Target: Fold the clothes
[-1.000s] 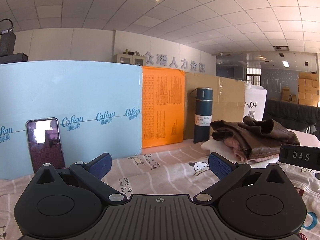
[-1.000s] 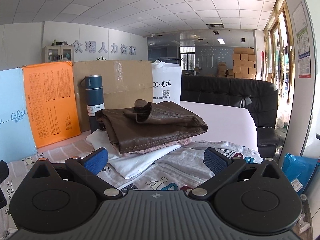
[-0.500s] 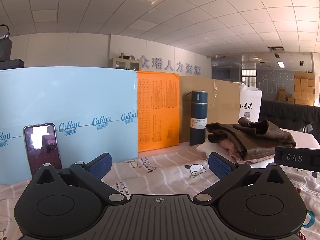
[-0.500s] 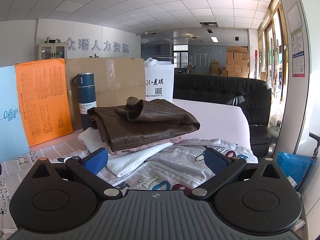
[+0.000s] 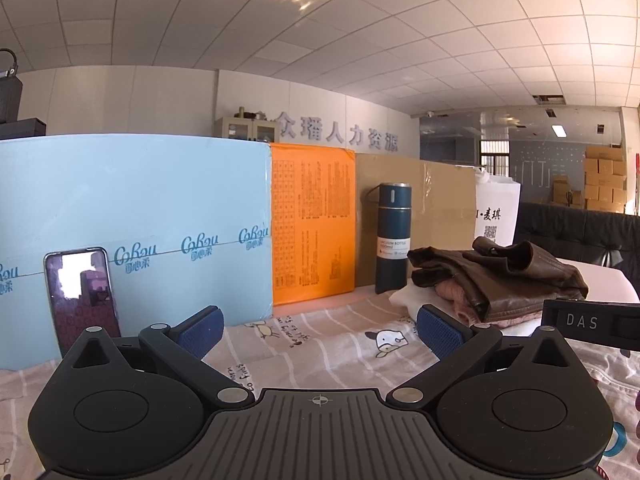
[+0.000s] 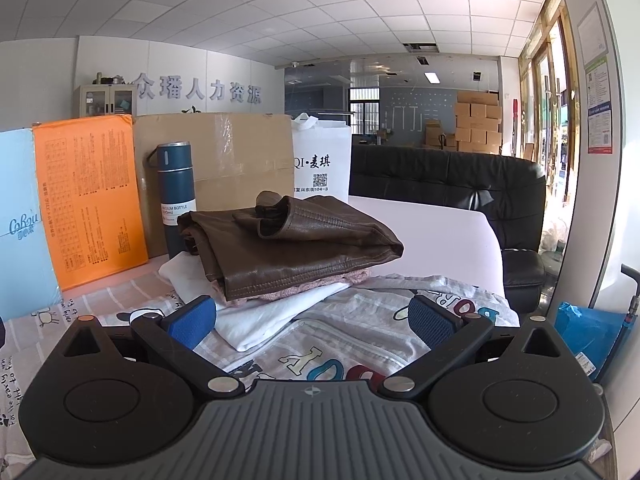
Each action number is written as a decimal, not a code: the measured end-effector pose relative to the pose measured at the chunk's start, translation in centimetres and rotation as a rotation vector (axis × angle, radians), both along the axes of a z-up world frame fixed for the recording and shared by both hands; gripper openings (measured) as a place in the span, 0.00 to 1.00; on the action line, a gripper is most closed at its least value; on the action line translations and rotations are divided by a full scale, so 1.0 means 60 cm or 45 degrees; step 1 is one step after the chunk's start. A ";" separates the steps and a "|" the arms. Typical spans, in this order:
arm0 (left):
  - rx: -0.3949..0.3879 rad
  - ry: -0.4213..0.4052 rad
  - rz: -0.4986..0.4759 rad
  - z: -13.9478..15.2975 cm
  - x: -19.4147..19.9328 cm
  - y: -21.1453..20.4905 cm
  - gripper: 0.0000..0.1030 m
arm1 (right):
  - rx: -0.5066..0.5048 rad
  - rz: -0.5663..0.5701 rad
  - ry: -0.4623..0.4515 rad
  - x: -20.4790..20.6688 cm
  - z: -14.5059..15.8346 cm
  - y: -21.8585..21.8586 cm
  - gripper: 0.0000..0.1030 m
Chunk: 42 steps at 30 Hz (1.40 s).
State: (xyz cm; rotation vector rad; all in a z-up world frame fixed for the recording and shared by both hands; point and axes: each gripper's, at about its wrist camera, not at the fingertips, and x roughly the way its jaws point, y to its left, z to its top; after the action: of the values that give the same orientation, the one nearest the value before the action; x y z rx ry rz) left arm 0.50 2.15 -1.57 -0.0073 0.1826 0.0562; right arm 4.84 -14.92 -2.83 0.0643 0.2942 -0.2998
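Observation:
A folded brown leather jacket point(image 6: 296, 248) tops a pile, over a pink knit point(image 6: 304, 290) and a white garment point(image 6: 264, 316). The pile shows in the left wrist view point(image 5: 508, 276) at the right. A light grey sweatshirt with coloured letters point(image 6: 352, 344) lies spread in front of the pile, under my right gripper point(image 6: 312, 322), which is open and empty above it. My left gripper point(image 5: 320, 326) is open and empty over the cartoon-print sheet point(image 5: 320, 344), left of the pile. The right gripper's body point(image 5: 592, 322) shows at the right edge.
A blue foam board point(image 5: 140, 232), an orange board point(image 5: 312, 224) and cardboard point(image 5: 436, 208) stand along the back. A dark blue vacuum bottle point(image 5: 394, 236) stands by the pile. A phone point(image 5: 82, 296) leans on the blue board. A black sofa point(image 6: 460, 188) and blue bag point(image 6: 584, 332) are right.
Both cameras have tilted and drifted slightly; the pile and boards sit a little further left in the right view. Both grippers stay open. The clothes have not moved.

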 end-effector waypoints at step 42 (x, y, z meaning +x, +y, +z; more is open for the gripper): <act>0.010 0.014 -0.026 -0.001 0.001 -0.003 1.00 | -0.004 0.001 0.004 0.003 -0.005 -0.001 1.00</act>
State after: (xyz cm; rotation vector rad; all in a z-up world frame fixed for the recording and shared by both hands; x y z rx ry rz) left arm 0.56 2.00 -1.62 0.0028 0.1930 0.0362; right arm 5.04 -14.96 -3.15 0.0604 0.2970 -0.2996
